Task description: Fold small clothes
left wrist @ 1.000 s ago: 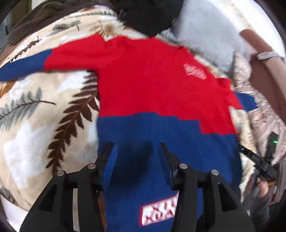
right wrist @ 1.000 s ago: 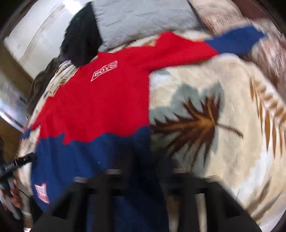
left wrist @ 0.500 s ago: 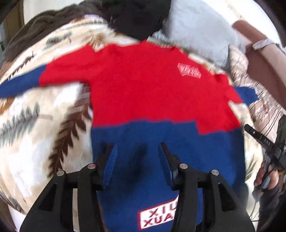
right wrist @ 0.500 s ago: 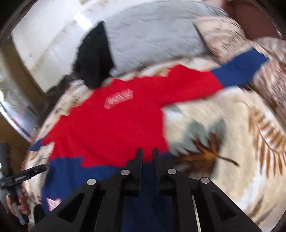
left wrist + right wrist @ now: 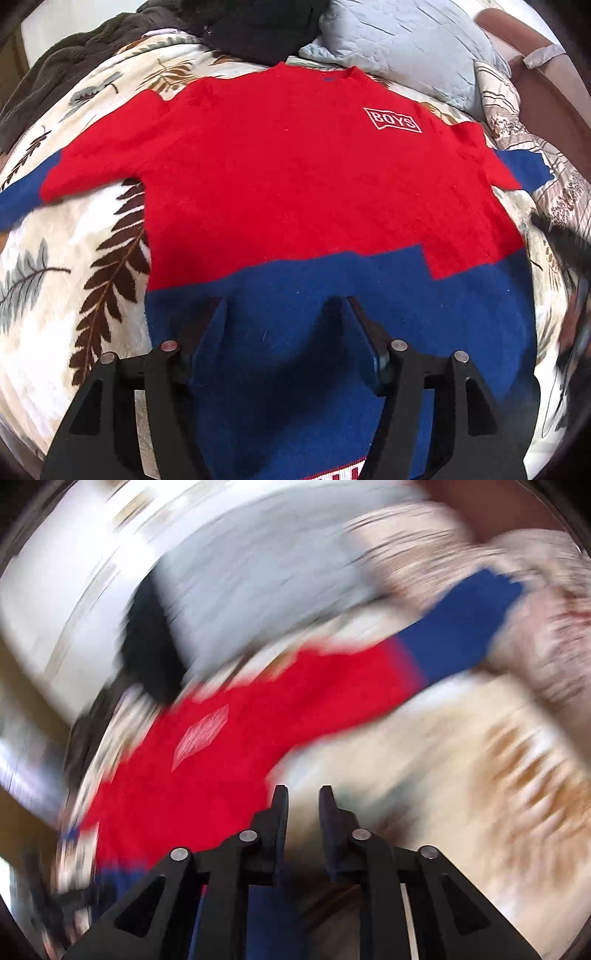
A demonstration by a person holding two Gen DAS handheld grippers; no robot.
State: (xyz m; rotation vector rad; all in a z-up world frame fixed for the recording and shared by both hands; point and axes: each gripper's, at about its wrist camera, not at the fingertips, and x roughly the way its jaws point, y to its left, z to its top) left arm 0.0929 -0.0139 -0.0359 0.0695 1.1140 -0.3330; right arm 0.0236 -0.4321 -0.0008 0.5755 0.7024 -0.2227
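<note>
A small red and blue sweater [image 5: 295,177] with a white "BOYS" patch lies flat, front up, on a leaf-print blanket [image 5: 74,266]. Both sleeves are spread out sideways. My left gripper [image 5: 284,306] is open above the blue hem part and holds nothing. In the blurred right wrist view the sweater [image 5: 229,746] runs from the lower left to its blue right cuff [image 5: 461,627]. My right gripper [image 5: 303,794] hovers by the sweater's right side edge. Its jaws stand a narrow gap apart with nothing seen between them.
A grey quilted pillow [image 5: 402,48] and a black garment [image 5: 258,29] lie beyond the collar. A dark knitted throw [image 5: 62,62] lies at the far left. A patterned cushion [image 5: 517,122] sits at the right.
The left gripper rose and centred over the hem. The right gripper, shut on the blue hem half a second ago, has let go, opened slightly and swung up along the sweater's right edge.
</note>
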